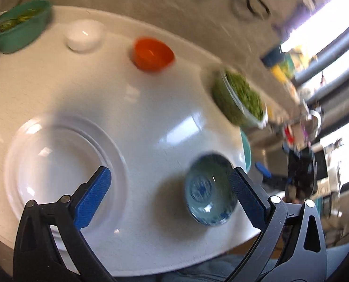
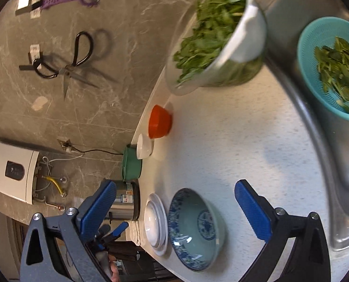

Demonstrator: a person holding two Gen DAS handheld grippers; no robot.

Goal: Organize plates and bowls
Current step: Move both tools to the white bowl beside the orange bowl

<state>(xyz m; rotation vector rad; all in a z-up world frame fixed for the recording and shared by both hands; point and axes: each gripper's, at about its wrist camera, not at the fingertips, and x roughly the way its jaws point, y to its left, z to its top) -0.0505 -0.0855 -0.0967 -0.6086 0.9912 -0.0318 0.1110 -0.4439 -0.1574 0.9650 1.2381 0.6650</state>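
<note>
A blue-patterned bowl (image 1: pixel 209 190) (image 2: pixel 194 229) sits on the white counter (image 1: pixel 150 108). A stack of white plates (image 1: pixel 56 164) (image 2: pixel 154 221) lies beside it. My left gripper (image 1: pixel 169 188) is open above the counter, one finger over the plates, the other by the bowl's rim. My right gripper (image 2: pixel 174 199) is open and empty, with the bowl between its fingers. An orange bowl (image 1: pixel 153 54) (image 2: pixel 159 122) and a small white bowl (image 1: pixel 85 35) (image 2: pixel 144 146) stand further back.
A green tub of greens (image 1: pixel 19 25) (image 2: pixel 131 166) and a clear bowl of leaves (image 1: pixel 240 98) (image 2: pixel 219 37) stand on the counter. A teal colander of leaves (image 2: pixel 331 68) rests in the steel sink (image 2: pixel 327 145). Scissors (image 2: pixel 68 63) hang on the wall.
</note>
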